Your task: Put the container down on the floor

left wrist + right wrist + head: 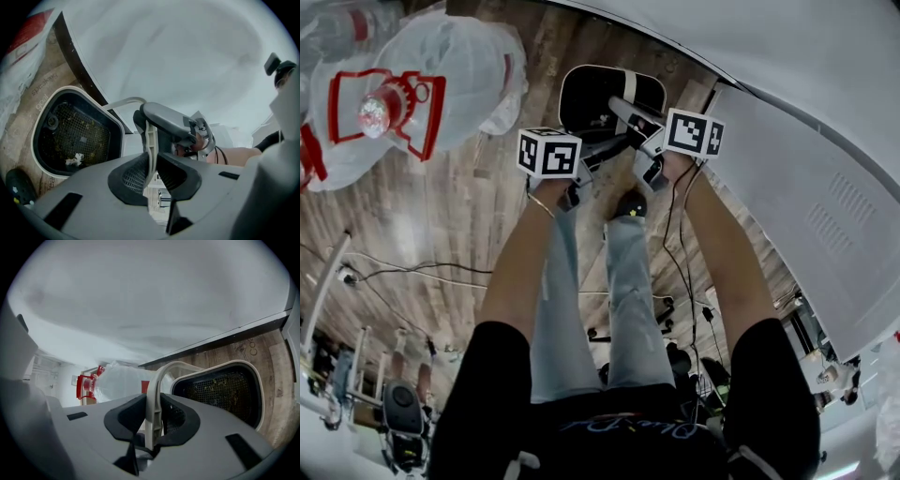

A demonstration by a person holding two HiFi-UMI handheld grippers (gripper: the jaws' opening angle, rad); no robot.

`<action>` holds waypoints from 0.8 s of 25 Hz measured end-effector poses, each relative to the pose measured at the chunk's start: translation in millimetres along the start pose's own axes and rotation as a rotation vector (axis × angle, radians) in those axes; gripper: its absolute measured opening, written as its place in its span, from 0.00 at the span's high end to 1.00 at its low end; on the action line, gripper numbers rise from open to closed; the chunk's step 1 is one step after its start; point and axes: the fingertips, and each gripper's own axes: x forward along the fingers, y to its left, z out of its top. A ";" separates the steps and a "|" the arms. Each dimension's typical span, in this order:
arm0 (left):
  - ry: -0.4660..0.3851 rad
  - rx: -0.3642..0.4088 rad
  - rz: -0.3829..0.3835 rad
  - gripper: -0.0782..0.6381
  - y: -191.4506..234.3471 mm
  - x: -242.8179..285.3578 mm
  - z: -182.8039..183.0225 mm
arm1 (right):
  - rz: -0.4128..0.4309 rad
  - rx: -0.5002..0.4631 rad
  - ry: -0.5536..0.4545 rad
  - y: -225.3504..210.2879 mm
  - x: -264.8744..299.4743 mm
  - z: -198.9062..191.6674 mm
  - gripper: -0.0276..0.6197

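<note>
Handle is clamped by left gripper and right gripper together, evidently so container is kept steady for setting on floor.

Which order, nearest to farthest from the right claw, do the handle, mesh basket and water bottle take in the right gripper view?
1. Handle, gripped in the right claw.
2. Mesh basket, just right.
3. Water bottle, left, beyond.

floor: wood-plank floor stretching out under everything | right: white panel bordering it | left: thin cables trailing across
</note>
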 end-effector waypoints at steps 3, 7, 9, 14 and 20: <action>0.005 0.006 0.002 0.82 2.8 2.3 -1.3 | 0.000 0.007 0.000 -3.9 0.2 -0.4 0.86; 0.000 0.002 -0.005 0.82 3.6 4.0 -3.5 | -0.010 0.014 -0.001 -7.0 -0.8 -1.9 0.86; 0.004 0.003 -0.009 0.82 3.0 3.5 -3.4 | -0.015 0.019 0.000 -6.6 -0.7 -2.0 0.86; 0.026 -0.021 0.025 0.81 7.6 -1.9 -12.3 | -0.043 0.033 0.025 -6.1 1.9 -13.2 0.85; 0.019 -0.024 0.050 0.81 11.5 -10.4 -17.4 | -0.047 0.032 0.026 -0.3 7.0 -22.2 0.79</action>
